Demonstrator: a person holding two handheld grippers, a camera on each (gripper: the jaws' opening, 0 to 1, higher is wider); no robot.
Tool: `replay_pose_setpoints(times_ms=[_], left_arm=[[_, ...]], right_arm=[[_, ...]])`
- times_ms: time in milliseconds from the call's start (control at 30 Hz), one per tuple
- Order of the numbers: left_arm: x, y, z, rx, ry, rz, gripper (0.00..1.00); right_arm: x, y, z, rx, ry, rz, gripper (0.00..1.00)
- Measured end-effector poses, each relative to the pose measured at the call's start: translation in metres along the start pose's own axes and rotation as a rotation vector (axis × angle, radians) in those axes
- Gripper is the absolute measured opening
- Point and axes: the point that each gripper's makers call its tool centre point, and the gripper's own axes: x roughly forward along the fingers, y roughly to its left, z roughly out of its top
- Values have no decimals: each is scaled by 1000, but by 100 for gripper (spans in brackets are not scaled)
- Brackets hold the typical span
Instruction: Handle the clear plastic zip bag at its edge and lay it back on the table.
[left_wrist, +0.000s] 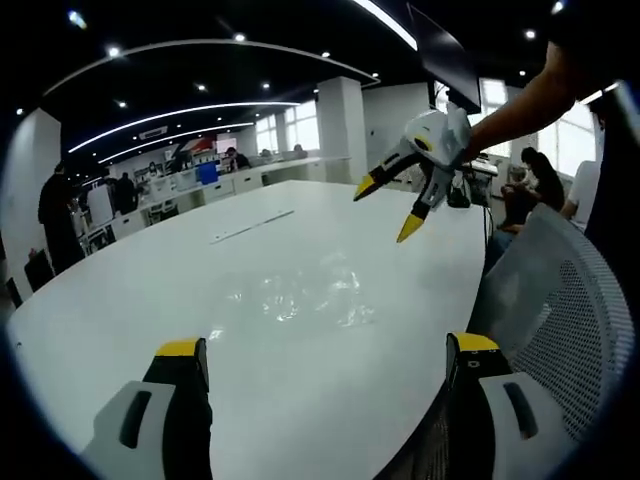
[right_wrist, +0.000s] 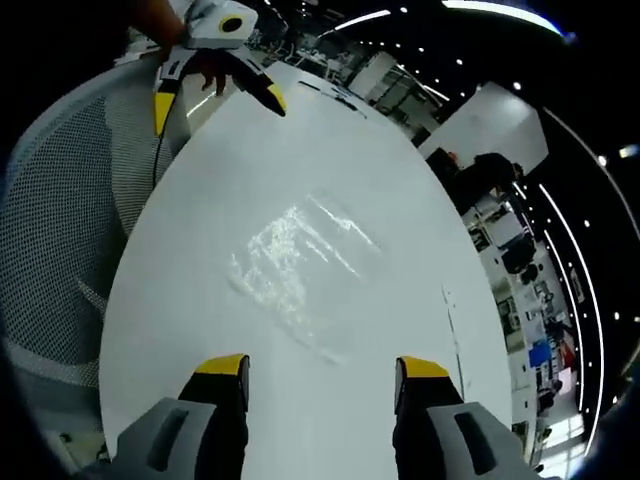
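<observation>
The clear plastic zip bag (left_wrist: 300, 295) lies flat and crinkled on the white oval table (left_wrist: 120, 290), with nothing holding it. My left gripper (left_wrist: 328, 350) is open, its yellow-tipped jaws wide apart just short of the bag. The right gripper (left_wrist: 388, 208) hangs open above the table's far right side, held by a person's arm. In the right gripper view the bag (right_wrist: 300, 265) lies just beyond my open right gripper (right_wrist: 323, 368). The left gripper (right_wrist: 218, 103) stands open over the table's (right_wrist: 330, 140) far end.
A grey mesh chair (left_wrist: 570, 310) stands against the table edge beside the left gripper, seen also as the chair (right_wrist: 60, 200). A thin white strip (left_wrist: 250, 227) lies farther along the table. People and desks fill the room behind.
</observation>
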Motion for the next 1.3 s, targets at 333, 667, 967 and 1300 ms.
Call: replay_pose_setpoints(times_ms=[333, 667, 967, 1300], left_arm=[[0, 2, -3, -3, 3, 2, 99], [1, 2, -5, -7, 13, 0, 98], [2, 1, -5, -10, 22, 0, 98], [2, 0, -8, -14, 39, -4, 98]], right_arm=[[15, -10, 5, -84, 1, 57, 52], [33, -18, 13, -121, -16, 86, 40], [54, -8, 10, -211, 2, 154, 31], [69, 13, 0, -218, 30, 321, 22]])
